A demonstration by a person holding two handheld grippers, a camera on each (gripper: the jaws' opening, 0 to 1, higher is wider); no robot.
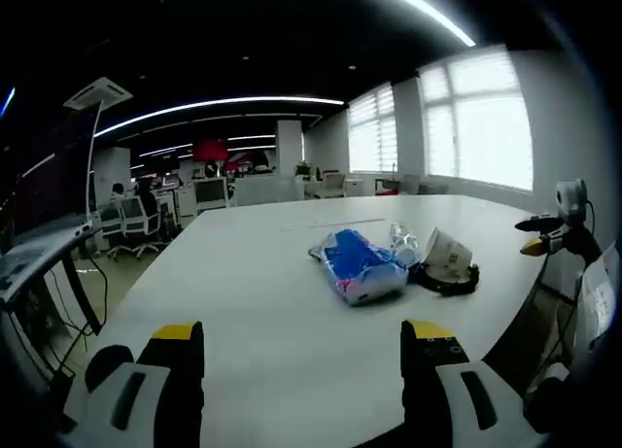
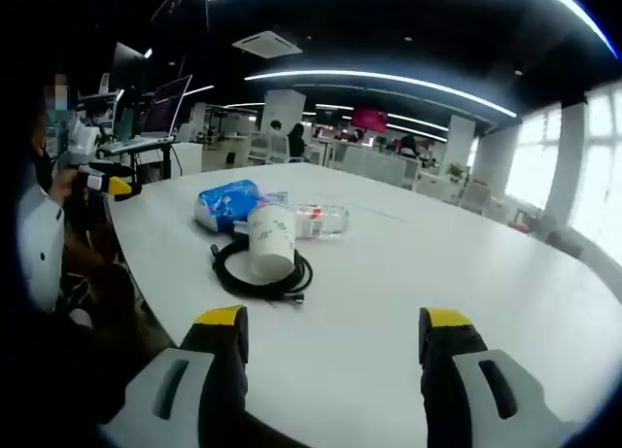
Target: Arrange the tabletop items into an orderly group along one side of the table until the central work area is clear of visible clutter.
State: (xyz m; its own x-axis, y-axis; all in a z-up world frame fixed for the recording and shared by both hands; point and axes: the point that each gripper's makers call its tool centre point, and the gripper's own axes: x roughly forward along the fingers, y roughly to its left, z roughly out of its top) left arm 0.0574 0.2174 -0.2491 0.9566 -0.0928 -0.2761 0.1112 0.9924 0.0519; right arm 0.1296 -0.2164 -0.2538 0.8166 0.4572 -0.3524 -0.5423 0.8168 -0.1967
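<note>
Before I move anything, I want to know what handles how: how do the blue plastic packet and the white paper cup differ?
The blue plastic packet lies flat and looks soft and crinkled; the white paper cup keeps a rigid round shape, its open mouth facing the right gripper view. The packet rests on bare table; the cup lies on a coiled black cable. Both sit in one cluster near the table's edge.

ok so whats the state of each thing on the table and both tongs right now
blue packet: lying flat, crumpled, beside the bottle
clear bottle: lying on its side
paper cup: lying tipped over, on the cable
black cable: coiled in a loop under the cup
left tongs: open, empty, above the table edge
right tongs: open, empty, short of the cup
</note>
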